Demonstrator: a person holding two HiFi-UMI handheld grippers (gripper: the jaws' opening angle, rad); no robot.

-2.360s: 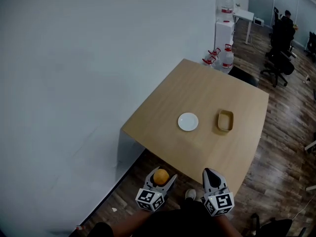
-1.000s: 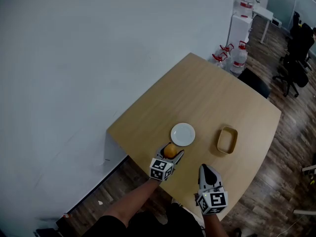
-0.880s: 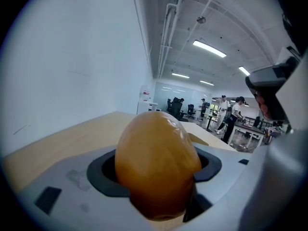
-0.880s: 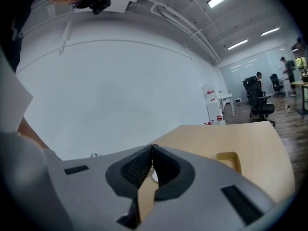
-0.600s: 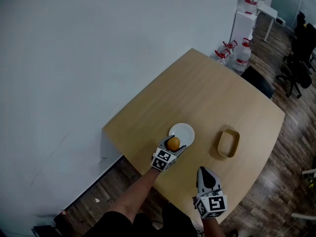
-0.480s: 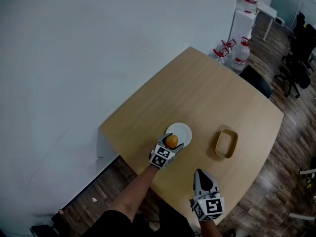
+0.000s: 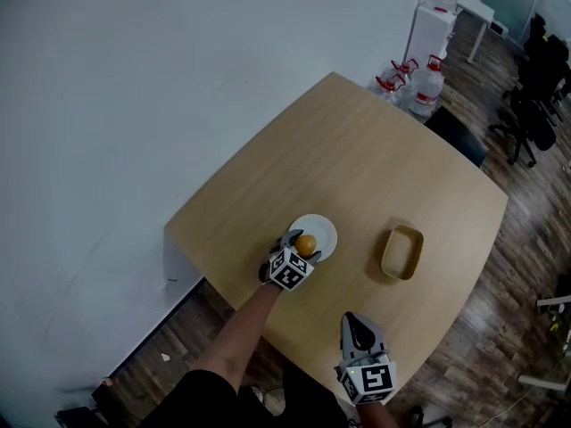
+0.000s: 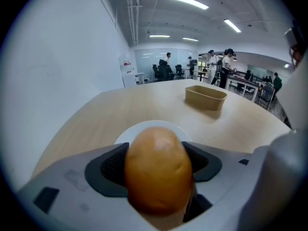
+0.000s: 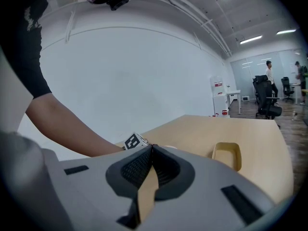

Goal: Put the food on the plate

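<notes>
- Step in hand: the placing. The left gripper [image 7: 302, 245] holds the food [image 8: 159, 170] over the near-left part of the white plate [image 7: 325, 229], which sits towards the near side of the wooden tabletop [image 7: 375, 168].
- Left gripper state: jaws set apart by the width of the food, dark ribbed pads pressing it from both sides. It is a firm pinch, and the food stands proud above the pads.
- Whether the food's underside touches the plate cannot be told from either view. In the left gripper view the plate's rim shows just beyond and below it.
- Right gripper [image 7: 352, 321]: jaws pressed together with nothing between them. It is held off the near edge of the tabletop, well apart from the plate, and looks idle.
- A shallow tan tray [image 7: 401, 251] lies to the right of the plate, apart from it and empty as far as can be seen.
- Judged next move: lower until the food rests on the plate, open the jaws, then draw back without nudging it. Being rounded, it may roll once freed.
- Look of the food: orange-brown and egg-shaped, with smooth skin, a soft sheen on top and a shallow dent or two. What kind of food it is cannot be told.
</notes>
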